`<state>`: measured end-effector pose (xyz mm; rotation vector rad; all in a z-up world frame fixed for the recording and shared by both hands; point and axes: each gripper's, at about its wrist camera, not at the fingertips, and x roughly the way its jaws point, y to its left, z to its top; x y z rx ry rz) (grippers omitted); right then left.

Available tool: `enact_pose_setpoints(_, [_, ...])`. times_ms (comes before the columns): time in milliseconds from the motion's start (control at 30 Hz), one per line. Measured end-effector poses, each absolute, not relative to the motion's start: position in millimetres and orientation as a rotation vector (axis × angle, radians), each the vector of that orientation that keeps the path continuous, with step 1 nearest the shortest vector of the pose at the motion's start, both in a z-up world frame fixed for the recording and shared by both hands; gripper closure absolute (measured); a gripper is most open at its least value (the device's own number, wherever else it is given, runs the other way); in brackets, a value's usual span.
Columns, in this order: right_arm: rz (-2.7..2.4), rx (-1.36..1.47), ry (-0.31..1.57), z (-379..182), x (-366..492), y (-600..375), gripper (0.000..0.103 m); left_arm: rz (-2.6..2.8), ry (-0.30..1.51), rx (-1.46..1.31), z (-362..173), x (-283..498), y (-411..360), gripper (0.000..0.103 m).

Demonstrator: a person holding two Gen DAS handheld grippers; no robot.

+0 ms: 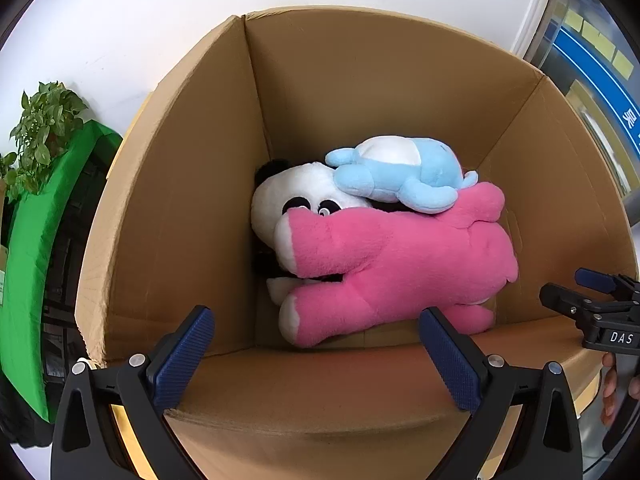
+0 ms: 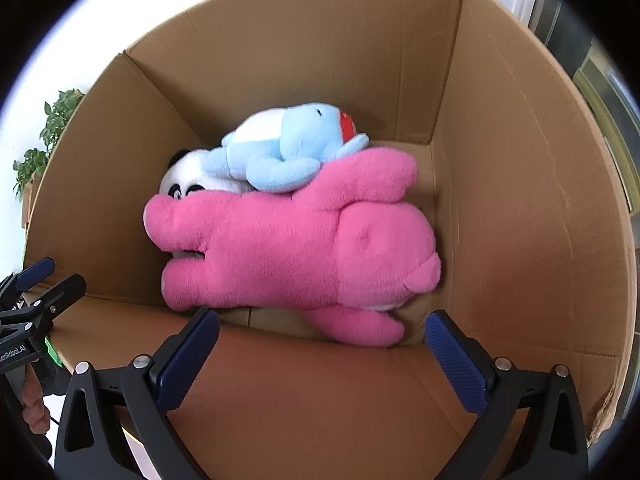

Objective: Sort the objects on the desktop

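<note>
Three plush toys lie inside a big cardboard box (image 1: pixel 360 80) (image 2: pixel 520 200). A pink plush (image 1: pixel 392 264) (image 2: pixel 296 248) stretches across the bottom. On top of it and of a panda plush (image 1: pixel 296 196) (image 2: pixel 188 176) rests a light blue plush (image 1: pixel 400 172) (image 2: pixel 288 148). My left gripper (image 1: pixel 316 328) is open above the box's near flap, nothing between its fingers. My right gripper (image 2: pixel 324 332) is open too, just short of the pink plush. Each gripper also shows at the edge of the other view: the right gripper (image 1: pixel 576 292), the left gripper (image 2: pixel 52 276).
The box's near flap (image 1: pixel 320 392) (image 2: pixel 300 400) folds toward me under both grippers. A potted plant (image 1: pixel 40 136) (image 2: pixel 44 140) and a green surface (image 1: pixel 28 248) are to the left. White wall behind; a blue sign (image 1: pixel 596 80) at right. A hand (image 1: pixel 612 384) grips the right handle.
</note>
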<state>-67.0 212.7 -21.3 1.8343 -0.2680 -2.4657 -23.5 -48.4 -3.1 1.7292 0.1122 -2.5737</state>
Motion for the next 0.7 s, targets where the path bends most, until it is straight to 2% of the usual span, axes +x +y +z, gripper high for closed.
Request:
enact_pose_setpoints(400, [-2.522,1.763,-0.139,-14,-65,222,0.001,-2.547,0.179,1.753,-1,-23,-33,0.001])
enact_pose_setpoints(533, [-2.564,1.705,-0.058,9,-63,210,0.001,-2.549,0.195,1.752,7,-28,-34,0.000])
enact_pose_setpoints(700, [-2.576,1.631,-0.057,43,-67,201,0.001,-2.579,0.209,1.721,25,-29,-35,0.000])
